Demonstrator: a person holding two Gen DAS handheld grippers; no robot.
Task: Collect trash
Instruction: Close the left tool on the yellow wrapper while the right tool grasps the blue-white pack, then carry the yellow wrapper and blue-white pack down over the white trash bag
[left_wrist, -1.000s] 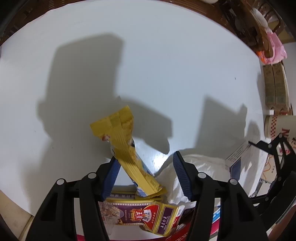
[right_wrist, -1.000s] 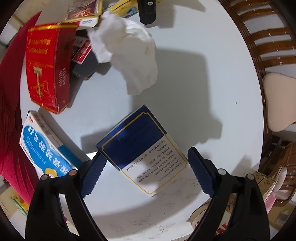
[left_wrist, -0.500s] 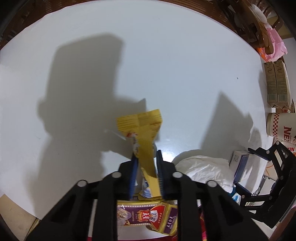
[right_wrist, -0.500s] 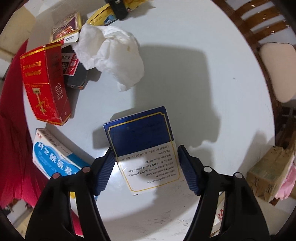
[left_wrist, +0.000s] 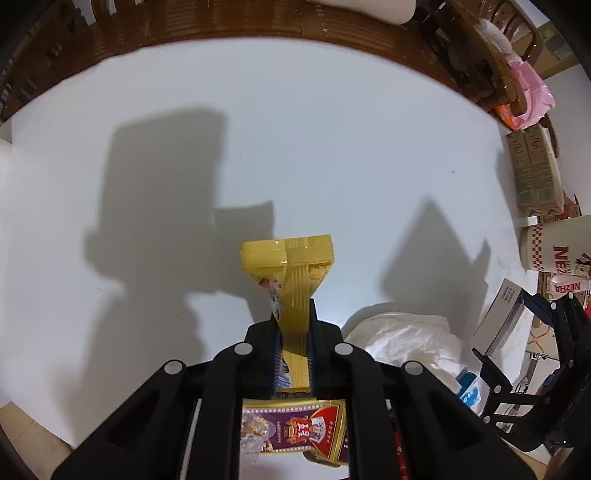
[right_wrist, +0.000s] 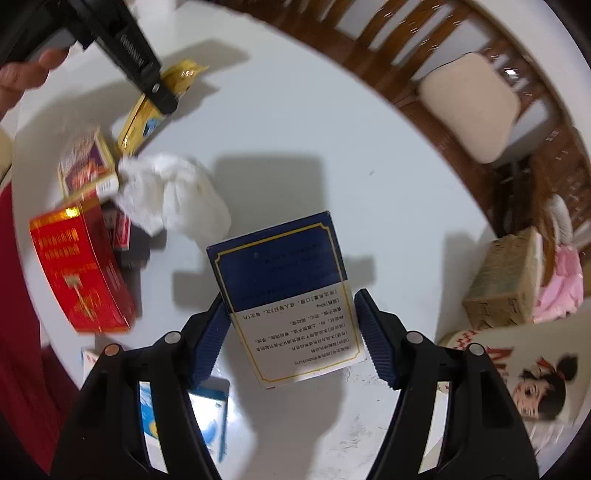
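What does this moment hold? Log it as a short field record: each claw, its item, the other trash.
left claw: shut on yellow wrapper
right claw: around blue and white box, blue pads at both its sides
surface: white table
other trash: crumpled tissue, red box, purple and gold packet
table edge: paper cup
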